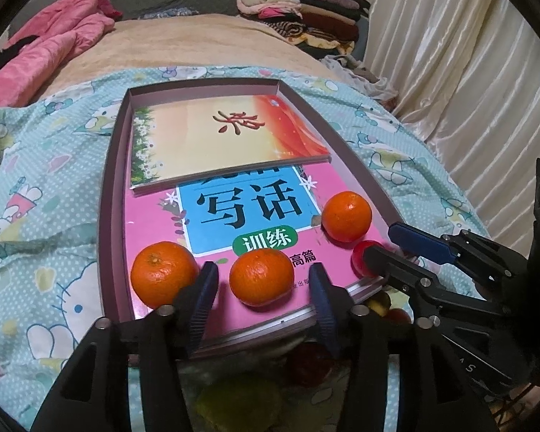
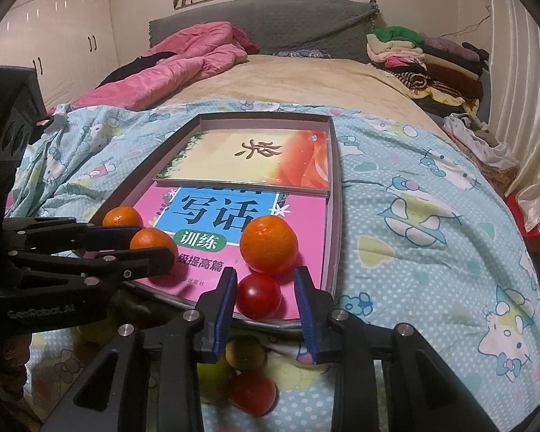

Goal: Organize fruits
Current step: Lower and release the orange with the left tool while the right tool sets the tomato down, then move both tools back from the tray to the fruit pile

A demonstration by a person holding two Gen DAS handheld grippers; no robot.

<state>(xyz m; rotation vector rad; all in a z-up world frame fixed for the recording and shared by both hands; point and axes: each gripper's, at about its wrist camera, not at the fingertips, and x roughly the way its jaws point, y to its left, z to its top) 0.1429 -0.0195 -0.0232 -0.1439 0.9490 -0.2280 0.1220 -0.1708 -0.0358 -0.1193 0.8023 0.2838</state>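
Bed holds shallow box as sorting tray. Left gripper jaws apart around middle orange; right gripper jaws apart flanking red fruit, likely just placed or about to be picked.

The left tongs gape around the middle tangerine — resting on the pink book.

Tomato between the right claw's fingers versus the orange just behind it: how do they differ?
The tomato is red, smooth and glossy; the orange is orange with a dimpled skin. The tomato looks smaller than the orange. The tomato sits between the open right claw's fingers; the orange lies beyond them. Both are round and rest on the pink book inside the tray.
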